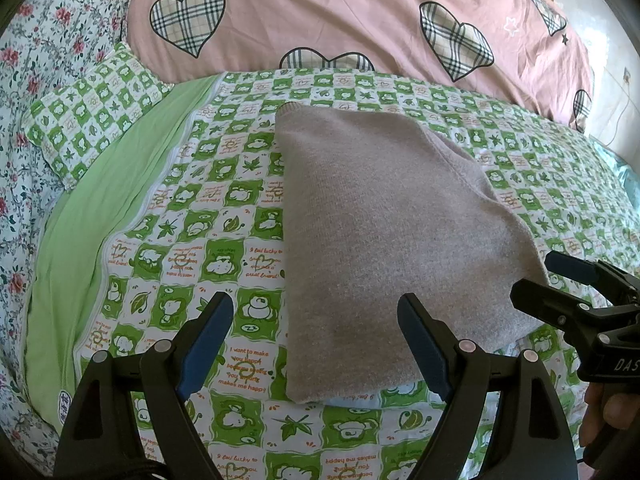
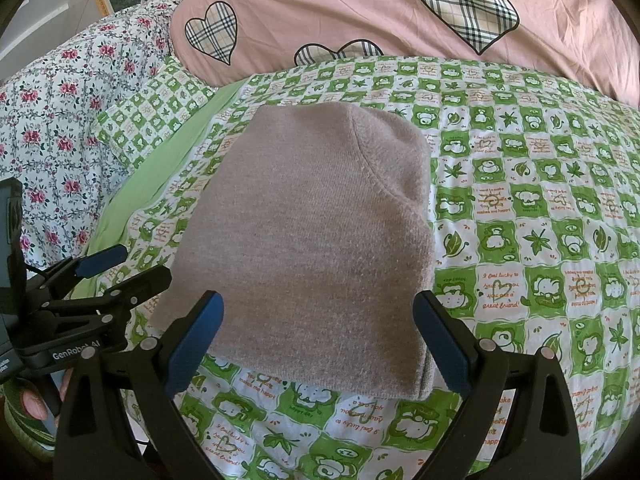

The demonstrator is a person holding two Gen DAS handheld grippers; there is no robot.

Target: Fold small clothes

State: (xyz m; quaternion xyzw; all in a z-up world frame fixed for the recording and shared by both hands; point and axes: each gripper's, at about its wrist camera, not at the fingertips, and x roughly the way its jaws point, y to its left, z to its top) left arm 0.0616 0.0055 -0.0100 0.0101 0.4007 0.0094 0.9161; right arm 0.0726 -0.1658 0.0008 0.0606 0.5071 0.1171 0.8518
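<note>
A small grey-brown knitted sweater (image 1: 400,232) lies on the bed (image 1: 224,216), on a green and white checked sheet with little animals on it. The sweater looks already folded into a neat, thick packet with straight sides, and one rounded fold shows near its far right corner. Behind it is a pink blanket (image 1: 360,20) with checked hearts, and to the left is a flowery cover (image 1: 36,80) and a small checked pillow (image 1: 92,112). The left gripper (image 1: 316,344) hangs over the near left corner of the sweater with its jaws wide apart and nothing in them. The right gripper (image 2: 318,344) hangs over the near edge of the sweater, and its jaws are wide apart and empty too. Neither one touches the cloth. I think the sweater is soft, light and floppy, so it will bend and sag if it is lifted from one spot only. The knit looks fuzzy, not slippery, so the blue pads should hold it well. It cannot break, but it can come unfolded. A good place to take hold is at the two near corners, pinching all the layers together, one gripper on each side. The folding looks close to finished, so maybe just one more fold or a little smoothing is left.
</note>
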